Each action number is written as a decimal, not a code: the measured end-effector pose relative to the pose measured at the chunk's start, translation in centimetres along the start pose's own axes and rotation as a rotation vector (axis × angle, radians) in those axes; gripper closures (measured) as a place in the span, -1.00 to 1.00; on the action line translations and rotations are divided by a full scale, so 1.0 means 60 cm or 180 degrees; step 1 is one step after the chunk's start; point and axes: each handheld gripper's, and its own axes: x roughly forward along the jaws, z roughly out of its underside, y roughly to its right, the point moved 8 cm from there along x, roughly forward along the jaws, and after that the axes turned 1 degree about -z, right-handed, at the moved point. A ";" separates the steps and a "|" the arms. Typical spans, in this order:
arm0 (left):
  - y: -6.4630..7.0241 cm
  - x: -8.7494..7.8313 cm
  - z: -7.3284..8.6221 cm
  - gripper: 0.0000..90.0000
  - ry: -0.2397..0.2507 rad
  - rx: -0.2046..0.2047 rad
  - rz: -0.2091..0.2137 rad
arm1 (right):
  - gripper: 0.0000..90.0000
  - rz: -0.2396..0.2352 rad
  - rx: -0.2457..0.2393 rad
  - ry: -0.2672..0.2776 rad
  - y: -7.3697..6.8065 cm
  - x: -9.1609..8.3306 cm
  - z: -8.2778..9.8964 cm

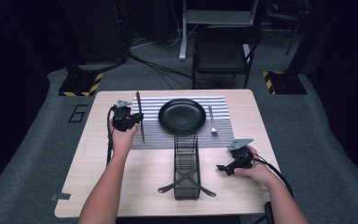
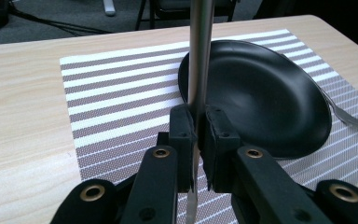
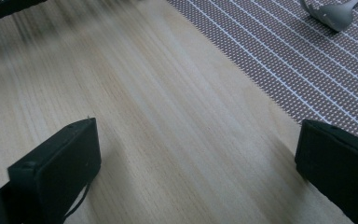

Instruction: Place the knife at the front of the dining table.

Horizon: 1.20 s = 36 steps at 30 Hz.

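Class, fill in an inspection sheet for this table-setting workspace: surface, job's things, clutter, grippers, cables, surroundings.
Surface: light wooden table with a grey-and-white striped placemat.
Job's things: slim silver table knife clamped in the left gripper, left of the round black plate; silver fork lies right of the plate.
Clutter: black wire cutlery caddy in front of the placemat.
Grippers: left shut on the knife; right gripper open, low over bare wood.
Cables: one trails from each gripper; more lie on the floor.
Surroundings: black folding chair, grey carpet.

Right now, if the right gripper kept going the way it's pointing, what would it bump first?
Probably the black wire rack: the right gripper, jaws open, points left across bare table toward it, though depth is unclear.
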 end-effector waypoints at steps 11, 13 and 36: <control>-0.003 0.024 -0.008 0.84 -0.0114 -0.0041 -0.0039 | -1.00 0.0001 0.0001 -0.0001 0.000 0.000 0.000; -0.004 0.028 -0.009 0.84 -0.0109 -0.0106 -0.0025 | -1.00 0.0000 0.0001 -0.0001 0.000 0.000 0.000; -0.027 0.093 0.005 0.85 0.0037 -0.0550 -0.0097 | -1.00 0.0003 0.0031 0.0008 -0.001 0.000 -0.001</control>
